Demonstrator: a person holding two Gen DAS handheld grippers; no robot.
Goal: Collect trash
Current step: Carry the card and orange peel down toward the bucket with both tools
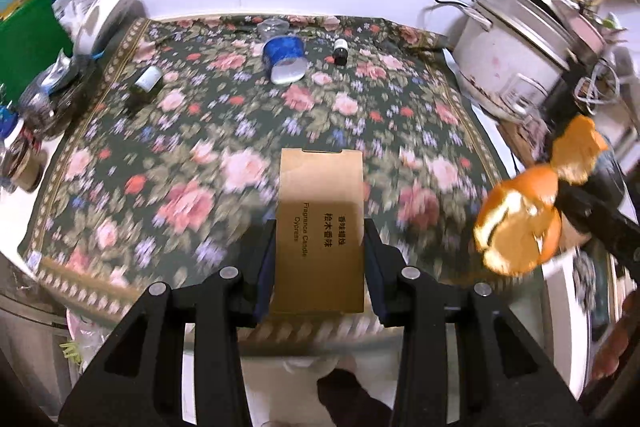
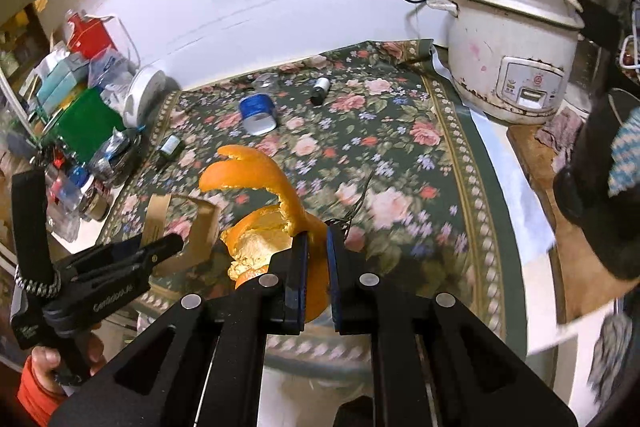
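My left gripper (image 1: 320, 227) is shut on a brown cardboard candle box (image 1: 322, 215) and holds it above the floral tablecloth (image 1: 208, 131). The box also shows in the right wrist view (image 2: 180, 227), with the left gripper (image 2: 176, 241) on it. My right gripper (image 2: 317, 235) is shut on an orange peel (image 2: 260, 211), held above the table's near edge. The peel shows at the right of the left wrist view (image 1: 524, 231). A crushed blue can (image 1: 283, 61) lies at the back of the cloth.
A small dark bottle (image 1: 340, 51) and a green bottle (image 1: 145, 86) lie on the cloth. A white rice cooker (image 2: 512, 59) stands at the back right. Bags, boxes and jars (image 1: 36, 39) crowd the left edge. A white wall runs behind.
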